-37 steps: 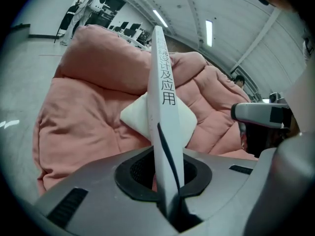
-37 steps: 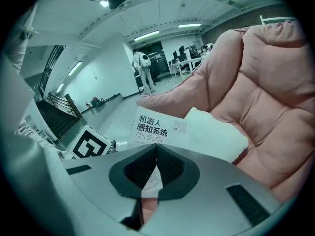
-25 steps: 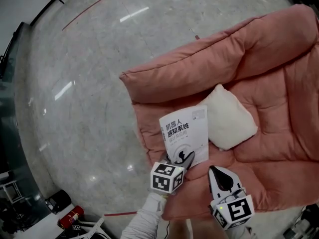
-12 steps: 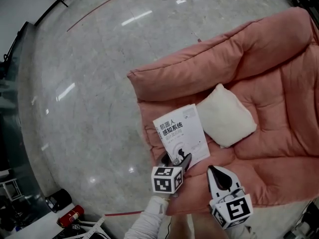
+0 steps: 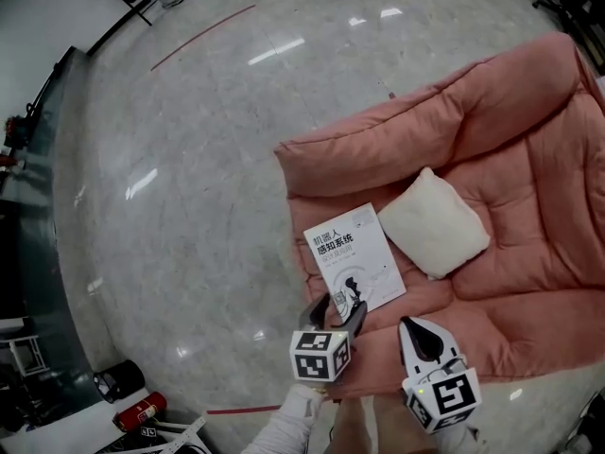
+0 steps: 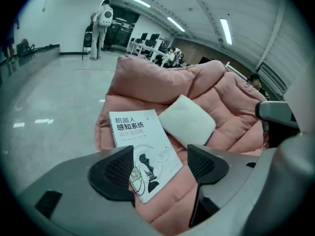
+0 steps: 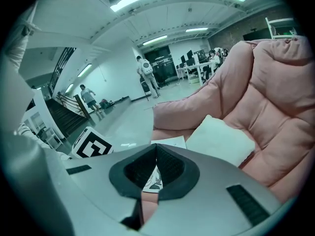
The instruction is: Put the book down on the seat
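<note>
Pink padded seat (image 5: 529, 140) fills the right; the book (image 5: 354, 258) lies flat on it at centre, probably light, thin, floppy; I'd take its near edge. My left fingers (image 6: 115, 173) stand apart, my right fingers (image 7: 172, 168) together.

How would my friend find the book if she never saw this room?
Find the big pink padded seat. Near its edge, beside the cream pillow, lies the book. It is the only flat, white thing with dark print on top.
</note>
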`<action>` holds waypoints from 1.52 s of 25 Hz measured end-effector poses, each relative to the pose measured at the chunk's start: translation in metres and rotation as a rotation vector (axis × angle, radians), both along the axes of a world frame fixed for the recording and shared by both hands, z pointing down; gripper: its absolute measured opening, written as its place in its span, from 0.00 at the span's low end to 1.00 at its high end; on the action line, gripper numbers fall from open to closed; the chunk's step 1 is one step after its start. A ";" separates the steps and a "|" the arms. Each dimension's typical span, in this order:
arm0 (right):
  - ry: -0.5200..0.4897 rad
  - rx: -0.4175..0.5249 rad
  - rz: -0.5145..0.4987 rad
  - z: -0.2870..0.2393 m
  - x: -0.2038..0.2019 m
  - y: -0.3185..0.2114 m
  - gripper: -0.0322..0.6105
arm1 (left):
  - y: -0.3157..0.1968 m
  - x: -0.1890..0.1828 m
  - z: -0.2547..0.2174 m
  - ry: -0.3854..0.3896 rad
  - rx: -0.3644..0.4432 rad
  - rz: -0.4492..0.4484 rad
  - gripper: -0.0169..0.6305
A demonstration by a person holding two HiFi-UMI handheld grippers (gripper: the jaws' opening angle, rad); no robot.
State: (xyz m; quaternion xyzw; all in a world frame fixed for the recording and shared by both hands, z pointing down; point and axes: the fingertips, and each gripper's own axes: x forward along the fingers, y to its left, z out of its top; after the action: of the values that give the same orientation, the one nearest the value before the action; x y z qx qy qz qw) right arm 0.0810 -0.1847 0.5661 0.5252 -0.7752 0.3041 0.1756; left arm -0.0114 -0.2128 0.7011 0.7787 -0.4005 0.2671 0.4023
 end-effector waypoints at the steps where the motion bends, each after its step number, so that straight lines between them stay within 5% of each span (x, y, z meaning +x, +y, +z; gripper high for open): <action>1: 0.000 0.004 -0.001 -0.004 -0.002 0.002 0.06 | 0.002 0.001 -0.007 0.009 0.004 0.001 0.57; 4: 0.009 0.016 -0.009 -0.014 -0.007 0.007 0.06 | 0.011 0.006 -0.030 0.050 0.008 0.006 0.52; 13: 0.042 0.046 -0.031 -0.055 -0.011 0.026 0.06 | 0.030 0.006 -0.116 0.094 0.100 0.015 0.05; 38: 0.086 0.184 -0.162 -0.164 -0.066 0.117 0.06 | 0.132 -0.033 -0.280 0.159 0.295 0.096 0.04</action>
State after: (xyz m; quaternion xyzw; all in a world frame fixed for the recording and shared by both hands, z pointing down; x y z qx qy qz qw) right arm 0.0145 -0.0677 0.4024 0.4874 -0.8314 0.1936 0.1836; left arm -0.0441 -0.0810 0.4212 0.8662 -0.3645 0.1621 0.3010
